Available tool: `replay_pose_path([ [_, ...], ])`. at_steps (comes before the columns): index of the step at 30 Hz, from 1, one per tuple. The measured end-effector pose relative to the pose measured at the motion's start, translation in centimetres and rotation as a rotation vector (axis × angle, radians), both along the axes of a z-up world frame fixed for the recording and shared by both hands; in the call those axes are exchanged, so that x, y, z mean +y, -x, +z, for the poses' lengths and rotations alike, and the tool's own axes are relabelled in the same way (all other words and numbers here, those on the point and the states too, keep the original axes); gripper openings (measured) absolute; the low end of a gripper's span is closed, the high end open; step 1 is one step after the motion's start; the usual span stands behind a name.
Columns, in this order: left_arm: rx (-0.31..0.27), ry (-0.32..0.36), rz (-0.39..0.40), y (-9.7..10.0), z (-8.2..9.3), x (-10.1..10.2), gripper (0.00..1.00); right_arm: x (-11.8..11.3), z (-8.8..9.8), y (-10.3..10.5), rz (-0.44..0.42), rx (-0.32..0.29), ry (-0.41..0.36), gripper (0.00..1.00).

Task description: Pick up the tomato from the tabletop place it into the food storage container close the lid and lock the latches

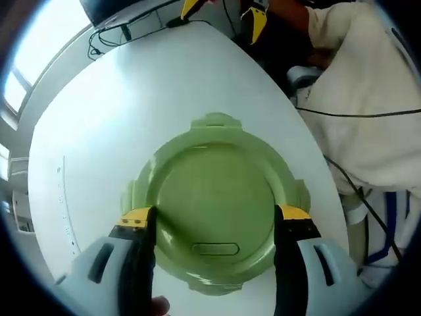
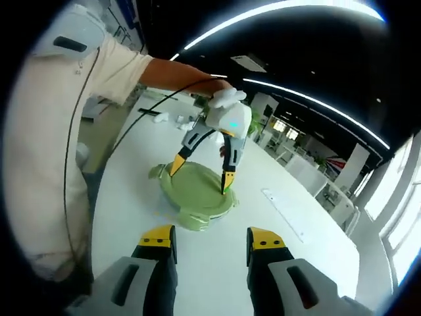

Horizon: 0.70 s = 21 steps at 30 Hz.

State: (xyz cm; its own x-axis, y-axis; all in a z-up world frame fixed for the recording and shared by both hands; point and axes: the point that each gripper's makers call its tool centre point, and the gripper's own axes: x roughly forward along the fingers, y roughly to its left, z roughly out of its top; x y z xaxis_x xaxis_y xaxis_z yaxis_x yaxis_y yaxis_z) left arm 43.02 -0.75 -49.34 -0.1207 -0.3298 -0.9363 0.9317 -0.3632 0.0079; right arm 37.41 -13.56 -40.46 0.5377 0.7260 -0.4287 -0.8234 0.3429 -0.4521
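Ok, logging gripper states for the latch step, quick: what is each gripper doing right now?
Left gripper: open, jaws spread over the green container lid, holding nothing.
Right gripper: open, empty, held back from the container.

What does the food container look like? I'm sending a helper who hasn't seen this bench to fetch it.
Start at the big white table. Near its middle sits the container, round and pale green, with its lid on and small latch tabs around the rim. The left gripper stands open just over it, and it is the sole green thing on the white top.
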Motion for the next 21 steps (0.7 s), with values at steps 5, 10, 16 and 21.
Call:
replay_pose_path([
  [5,-0.008,-0.021,-0.002,0.1,0.0,0.1,0.69,0.7,-0.5,-0.2,0.048,-0.019,0.098,0.37],
  [10,-0.011,-0.028,-0.003,-0.4,0.0,0.2,0.69,1.4,-0.3,-0.6,0.072,-0.023,0.124,0.37],
  [16,-0.009,-0.025,-0.003,-1.7,0.0,0.6,0.69,1.7,-0.1,-0.8,0.086,-0.033,0.145,0.37],
  [21,-0.007,-0.018,-0.004,-3.0,0.0,0.9,0.69,2.0,-0.6,-1.2,0.116,-0.051,0.197,0.36],
])
